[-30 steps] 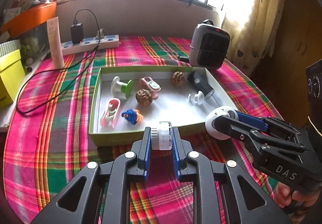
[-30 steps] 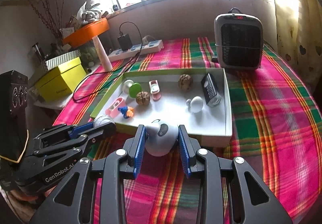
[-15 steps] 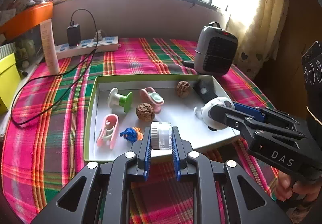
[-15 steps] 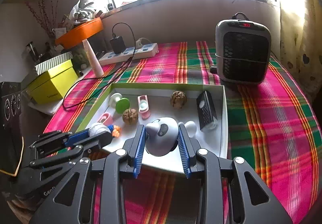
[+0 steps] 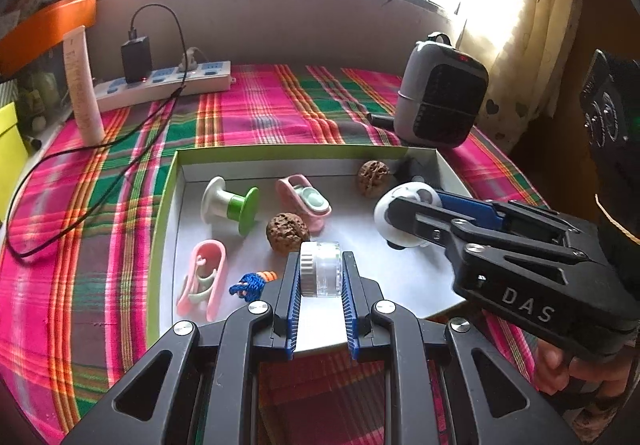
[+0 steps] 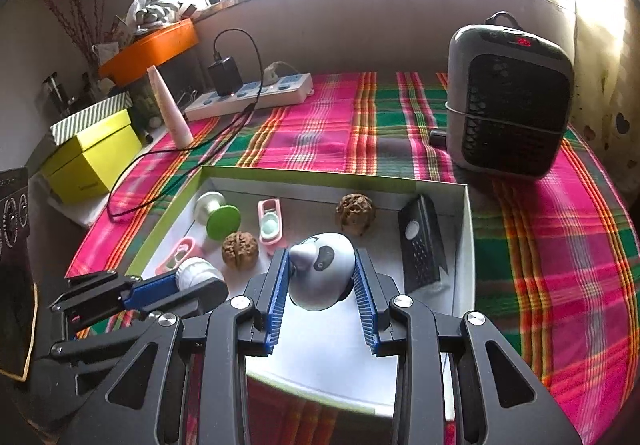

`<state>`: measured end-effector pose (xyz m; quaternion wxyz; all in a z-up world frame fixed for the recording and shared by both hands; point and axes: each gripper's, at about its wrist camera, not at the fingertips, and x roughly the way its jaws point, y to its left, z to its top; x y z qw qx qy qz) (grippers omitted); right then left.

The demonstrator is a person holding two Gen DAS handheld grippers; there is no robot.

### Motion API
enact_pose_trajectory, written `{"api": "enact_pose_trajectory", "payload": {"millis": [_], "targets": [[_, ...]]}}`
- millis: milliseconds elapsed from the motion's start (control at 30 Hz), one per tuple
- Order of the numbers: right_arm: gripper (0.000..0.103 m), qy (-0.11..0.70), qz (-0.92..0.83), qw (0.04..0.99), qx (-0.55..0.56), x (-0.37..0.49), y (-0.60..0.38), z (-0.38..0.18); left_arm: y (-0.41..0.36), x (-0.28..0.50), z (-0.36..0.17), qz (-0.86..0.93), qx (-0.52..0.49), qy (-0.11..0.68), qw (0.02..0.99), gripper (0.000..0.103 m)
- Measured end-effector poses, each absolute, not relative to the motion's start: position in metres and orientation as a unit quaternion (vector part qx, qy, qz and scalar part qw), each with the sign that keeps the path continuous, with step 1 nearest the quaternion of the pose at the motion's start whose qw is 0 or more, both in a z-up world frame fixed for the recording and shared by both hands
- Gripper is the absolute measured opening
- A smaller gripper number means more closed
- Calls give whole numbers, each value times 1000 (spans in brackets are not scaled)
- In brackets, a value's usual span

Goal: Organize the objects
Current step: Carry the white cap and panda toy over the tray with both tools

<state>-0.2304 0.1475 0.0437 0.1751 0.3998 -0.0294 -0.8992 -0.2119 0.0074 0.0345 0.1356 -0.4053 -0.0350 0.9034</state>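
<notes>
Left gripper [image 5: 320, 277] pinching a small clear jar [image 5: 321, 269] above the tray [image 5: 170, 185]; right gripper [image 6: 320, 285] clamped on a round panda toy [image 6: 322, 271] over the same tray. Likely light, hard and slick, so best gripped across the widest part.

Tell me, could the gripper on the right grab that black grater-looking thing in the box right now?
Probably not yet. The right gripper is shut on a grey panda-faced toy, so its jaws are full. The black grater itself lies uncovered just beside it in the box.
</notes>
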Motion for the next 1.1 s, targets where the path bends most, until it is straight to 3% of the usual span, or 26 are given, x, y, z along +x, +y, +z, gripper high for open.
{"api": "enact_pose_trajectory", "payload": {"millis": [1100], "targets": [[33, -19, -885, 179, 430, -260, 142, 24, 11, -228, 14, 893, -432, -26, 124, 17]]}}
